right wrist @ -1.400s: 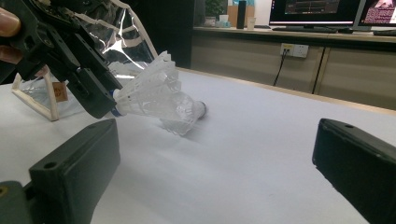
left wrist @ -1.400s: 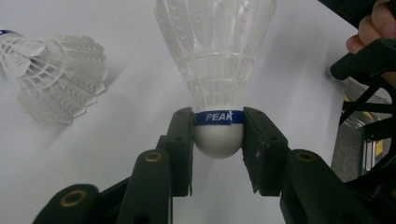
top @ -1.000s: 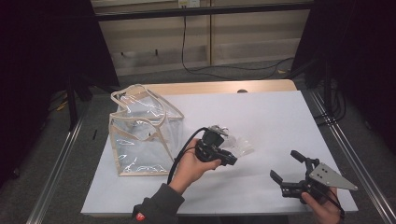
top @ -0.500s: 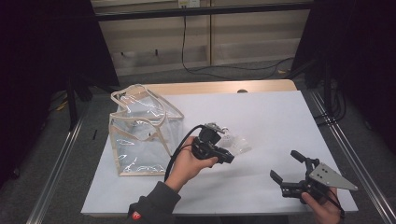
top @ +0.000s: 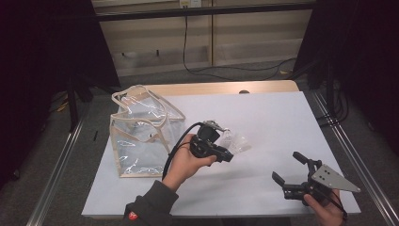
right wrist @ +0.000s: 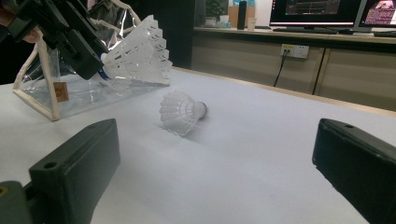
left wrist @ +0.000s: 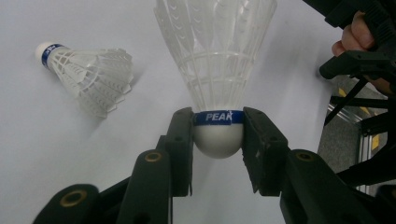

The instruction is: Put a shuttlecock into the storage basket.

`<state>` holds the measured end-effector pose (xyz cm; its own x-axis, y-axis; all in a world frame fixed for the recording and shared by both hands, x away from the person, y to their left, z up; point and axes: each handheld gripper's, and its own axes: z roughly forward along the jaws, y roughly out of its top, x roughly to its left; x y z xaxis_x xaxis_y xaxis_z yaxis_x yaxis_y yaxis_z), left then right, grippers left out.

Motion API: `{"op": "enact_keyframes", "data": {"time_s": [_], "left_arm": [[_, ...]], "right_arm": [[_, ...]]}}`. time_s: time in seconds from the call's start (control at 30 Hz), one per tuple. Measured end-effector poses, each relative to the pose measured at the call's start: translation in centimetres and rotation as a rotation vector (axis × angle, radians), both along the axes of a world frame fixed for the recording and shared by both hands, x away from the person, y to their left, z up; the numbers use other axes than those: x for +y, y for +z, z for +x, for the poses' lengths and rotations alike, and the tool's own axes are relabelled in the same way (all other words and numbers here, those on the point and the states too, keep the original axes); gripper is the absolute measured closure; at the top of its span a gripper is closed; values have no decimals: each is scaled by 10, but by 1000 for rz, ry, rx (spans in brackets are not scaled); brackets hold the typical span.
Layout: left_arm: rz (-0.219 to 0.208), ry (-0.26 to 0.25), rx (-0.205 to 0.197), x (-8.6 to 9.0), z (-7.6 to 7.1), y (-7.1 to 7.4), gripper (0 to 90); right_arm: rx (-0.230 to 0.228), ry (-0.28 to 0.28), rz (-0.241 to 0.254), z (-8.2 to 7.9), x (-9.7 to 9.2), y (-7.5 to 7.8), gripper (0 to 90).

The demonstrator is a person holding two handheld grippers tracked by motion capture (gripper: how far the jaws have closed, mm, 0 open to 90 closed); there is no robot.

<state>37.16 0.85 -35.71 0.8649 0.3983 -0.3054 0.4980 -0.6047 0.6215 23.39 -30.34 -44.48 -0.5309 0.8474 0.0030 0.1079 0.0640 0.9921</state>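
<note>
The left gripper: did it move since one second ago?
Yes. The left gripper, shut on a shuttlecock, moved slightly left, toward the clear bag.

Bag (top: 141,136) stands on table (top: 282,113), near left edge, midway front to back. Left gripper (top: 226,151) just right of bag, near table middle, held shuttlecock (left wrist: 215,70) between its jaws, feathers pointing away from hand. Second shuttlecock (right wrist: 181,112) lies on its side on table just beyond held one, toward right. Right gripper (top: 289,174) near front right corner, well apart from both shuttlecocks.
</note>
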Motion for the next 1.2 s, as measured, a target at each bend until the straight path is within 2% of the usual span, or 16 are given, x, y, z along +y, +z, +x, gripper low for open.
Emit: {"op": "enact_keyframes", "data": {"time_s": [0.83, 0.93, 1.2], "left_arm": [[0, 5, -15, 8, 4, 22, 653], [-12, 1, -7, 9, 5, 23, 653], [-2, 5, -11, 10, 7, 28, 653]], "right_arm": [[0, 0, 0, 0, 0, 0, 8], [-1, 1, 0, 0, 0, 0, 8], [0, 0, 0, 0, 0, 0, 9]]}}
